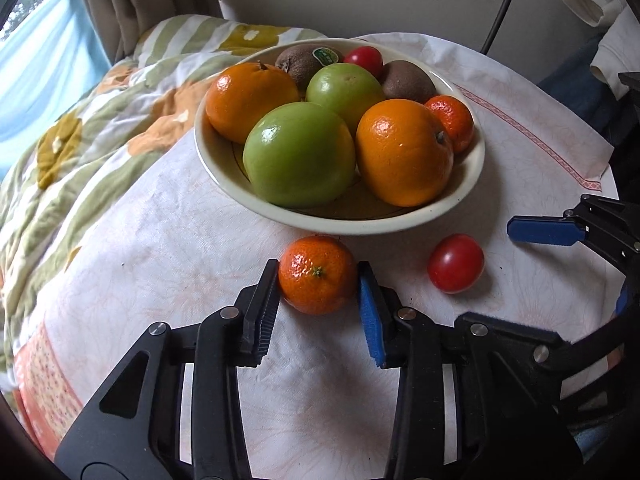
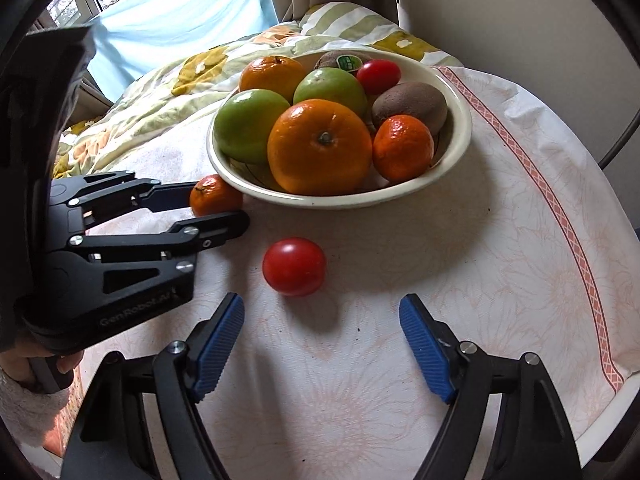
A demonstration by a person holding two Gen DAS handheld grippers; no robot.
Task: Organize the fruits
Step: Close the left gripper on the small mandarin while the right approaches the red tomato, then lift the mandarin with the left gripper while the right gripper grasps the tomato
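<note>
left gripper [image 1: 318, 276] is clamping the loose mandarin [image 1: 317, 275] on the tablecloth [image 1: 160, 240], just beside the bowl [image 1: 460, 204], likely to lift it in | right gripper [image 2: 322, 312] is hovering half-open, empty, tomato [image 2: 294, 266] just ahead of its pads

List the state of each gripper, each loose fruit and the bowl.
left gripper: shut on the mandarin
mandarin: on the tablecloth before the bowl, pinched between the fingers
right gripper: open, nothing between its fingers
tomato: loose on the tablecloth, just ahead of the right gripper
bowl: upright, heaped with fruit
</note>
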